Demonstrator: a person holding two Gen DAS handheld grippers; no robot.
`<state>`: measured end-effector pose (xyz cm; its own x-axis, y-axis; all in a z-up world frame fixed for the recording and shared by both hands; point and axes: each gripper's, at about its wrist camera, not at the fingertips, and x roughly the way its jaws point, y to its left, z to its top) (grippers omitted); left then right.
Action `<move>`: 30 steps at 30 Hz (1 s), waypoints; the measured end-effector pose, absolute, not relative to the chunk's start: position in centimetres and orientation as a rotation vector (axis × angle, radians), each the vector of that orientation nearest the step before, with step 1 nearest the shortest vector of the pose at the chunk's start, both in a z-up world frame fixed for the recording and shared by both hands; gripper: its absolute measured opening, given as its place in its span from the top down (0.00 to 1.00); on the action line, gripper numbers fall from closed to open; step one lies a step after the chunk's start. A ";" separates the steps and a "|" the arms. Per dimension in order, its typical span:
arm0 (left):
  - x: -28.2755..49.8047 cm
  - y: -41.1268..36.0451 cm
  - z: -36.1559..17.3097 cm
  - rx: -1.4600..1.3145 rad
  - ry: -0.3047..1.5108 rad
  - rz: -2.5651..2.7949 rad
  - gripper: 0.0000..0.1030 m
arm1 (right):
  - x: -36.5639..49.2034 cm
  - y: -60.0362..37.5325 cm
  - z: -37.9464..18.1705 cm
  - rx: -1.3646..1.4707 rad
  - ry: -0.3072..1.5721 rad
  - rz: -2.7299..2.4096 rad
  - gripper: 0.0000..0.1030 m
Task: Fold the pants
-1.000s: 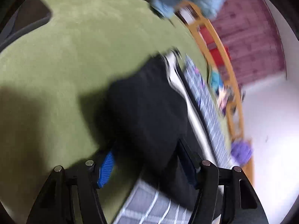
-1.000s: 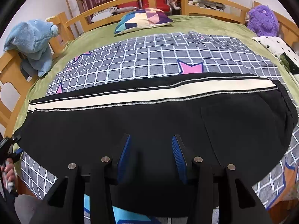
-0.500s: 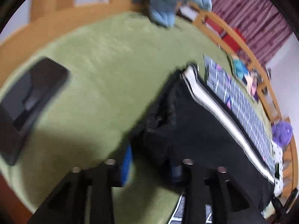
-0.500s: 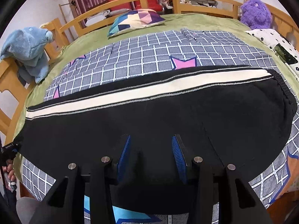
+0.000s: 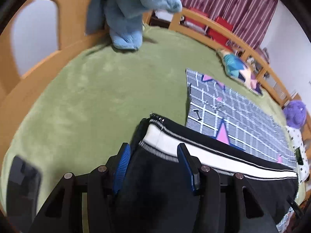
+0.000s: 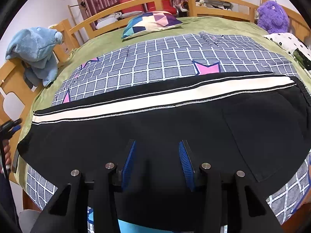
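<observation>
Black pants (image 6: 175, 124) with a white side stripe lie flat across the bed, legs folded onto each other, cuffs at the left, waistband at the right. My right gripper (image 6: 156, 163) is open with its blue pads above the pants' near edge, holding nothing. My left gripper (image 5: 153, 165) is open over the cuff end of the pants (image 5: 194, 155), with the black cloth between its fingers but not pinched. It also shows at the far left of the right wrist view (image 6: 9, 128).
The pants rest on a grey checked blanket (image 6: 165, 62) over a green bedspread (image 5: 87, 97). A blue plush (image 6: 37, 48) hangs on the wooden rail (image 6: 155, 0). A pillow (image 6: 153, 22), a purple plush (image 6: 272, 17) and a dark phone (image 5: 21, 186) lie nearby.
My left gripper has opened and let go of the cuff, which now lies flat, and has swung to face along the pants. The right gripper has stayed open and crept forward.
</observation>
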<state>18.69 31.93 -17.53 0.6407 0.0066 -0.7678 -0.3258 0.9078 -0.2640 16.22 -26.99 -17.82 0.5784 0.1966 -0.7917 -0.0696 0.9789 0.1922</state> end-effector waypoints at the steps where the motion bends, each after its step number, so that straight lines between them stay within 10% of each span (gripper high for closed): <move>1: 19.9 31.7 -18.2 -0.406 0.880 0.192 0.54 | 16.3 -26.9 -18.0 0.149 0.944 0.157 0.56; 8: 22.7 32.4 -21.1 -0.390 0.903 0.198 0.84 | 17.3 -26.6 -20.0 0.195 0.969 0.144 0.56; 30: 5.8 29.8 -16.7 -0.510 0.861 0.160 0.72 | 15.0 -23.8 -18.1 0.295 0.948 0.180 0.56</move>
<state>5.80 29.78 -16.66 0.6479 -0.0670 -0.7588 -0.3357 0.8691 -0.3634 14.95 -23.80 -18.07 0.5726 0.2791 -0.7709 -0.0225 0.9453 0.3256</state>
